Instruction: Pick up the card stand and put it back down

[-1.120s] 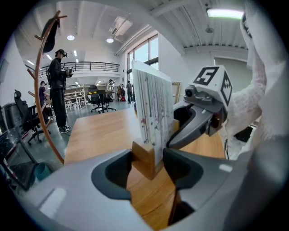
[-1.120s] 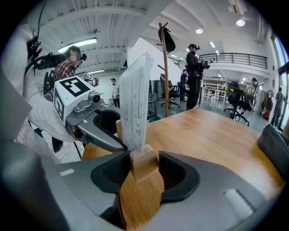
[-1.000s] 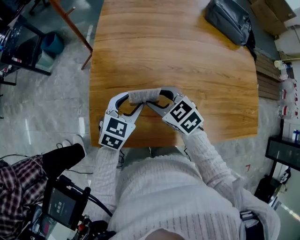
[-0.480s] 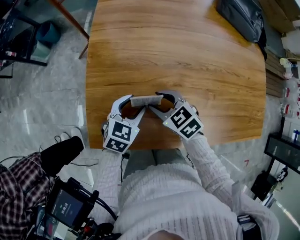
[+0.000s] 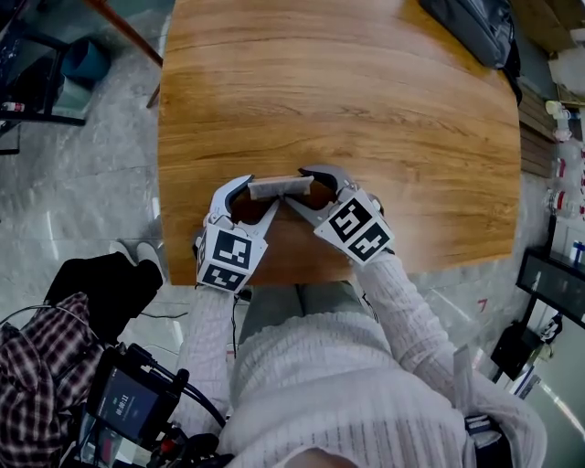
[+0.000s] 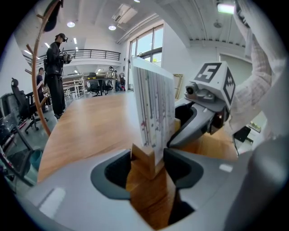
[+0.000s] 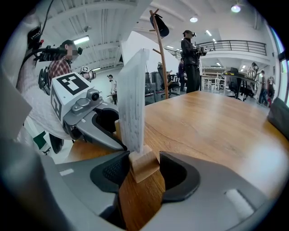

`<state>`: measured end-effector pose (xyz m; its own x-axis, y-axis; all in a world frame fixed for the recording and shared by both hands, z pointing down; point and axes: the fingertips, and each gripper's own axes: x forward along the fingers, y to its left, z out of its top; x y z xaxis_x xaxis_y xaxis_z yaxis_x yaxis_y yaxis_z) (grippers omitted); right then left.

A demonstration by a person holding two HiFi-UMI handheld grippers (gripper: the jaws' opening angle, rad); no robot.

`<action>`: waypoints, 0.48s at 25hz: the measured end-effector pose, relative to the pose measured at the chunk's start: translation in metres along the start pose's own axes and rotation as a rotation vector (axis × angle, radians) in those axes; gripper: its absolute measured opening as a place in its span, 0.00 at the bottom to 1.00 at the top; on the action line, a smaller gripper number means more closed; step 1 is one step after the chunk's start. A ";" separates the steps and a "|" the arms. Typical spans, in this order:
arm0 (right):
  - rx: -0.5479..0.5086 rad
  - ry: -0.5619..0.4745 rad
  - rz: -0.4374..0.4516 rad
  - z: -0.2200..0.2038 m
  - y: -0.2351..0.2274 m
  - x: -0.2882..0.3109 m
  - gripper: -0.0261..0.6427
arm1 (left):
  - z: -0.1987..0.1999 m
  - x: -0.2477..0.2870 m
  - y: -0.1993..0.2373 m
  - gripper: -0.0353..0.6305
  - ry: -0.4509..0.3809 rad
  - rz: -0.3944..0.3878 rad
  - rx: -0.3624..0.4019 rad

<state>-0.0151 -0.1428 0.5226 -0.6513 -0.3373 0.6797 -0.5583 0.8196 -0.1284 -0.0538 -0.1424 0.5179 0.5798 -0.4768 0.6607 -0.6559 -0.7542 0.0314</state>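
Observation:
The card stand (image 5: 279, 187), a small wooden block (image 6: 143, 159) with an upright white card (image 6: 153, 108), rests on the wooden table (image 5: 347, 91) near its front edge. My left gripper (image 5: 260, 194) holds the stand's left end, both pads against the block. At the other end is my right gripper (image 5: 302, 186). Its jaws have just been opening: the block (image 7: 143, 164) is still between them, one pad touches it and a thin gap shows at the other. Each gripper view shows the opposite gripper just behind the card.
A dark bag (image 5: 471, 27) lies on the table's far right corner. A black cart with a screen (image 5: 128, 402) stands at the lower left beside another person's dark trouser leg (image 5: 101, 283). Shelving (image 5: 37, 82) lines the floor to the left.
Both grippers have come down with the card stand onto the tabletop, then kept still. The stand stays upright between them.

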 end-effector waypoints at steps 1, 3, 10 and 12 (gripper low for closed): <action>0.000 0.001 -0.006 0.000 -0.001 0.001 0.35 | -0.001 0.001 0.001 0.40 0.002 0.003 -0.005; 0.003 -0.001 -0.030 -0.001 -0.005 0.001 0.35 | -0.003 0.002 0.002 0.43 0.006 0.008 -0.020; 0.021 -0.064 -0.087 0.010 -0.015 -0.027 0.37 | 0.009 -0.011 0.003 0.47 -0.028 0.037 -0.056; 0.023 -0.076 -0.086 0.016 -0.002 -0.045 0.37 | 0.015 -0.032 -0.004 0.46 -0.033 0.040 -0.079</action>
<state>0.0067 -0.1372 0.4807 -0.6373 -0.4410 0.6320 -0.6250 0.7755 -0.0893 -0.0628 -0.1309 0.4851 0.5670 -0.5215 0.6376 -0.7141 -0.6970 0.0649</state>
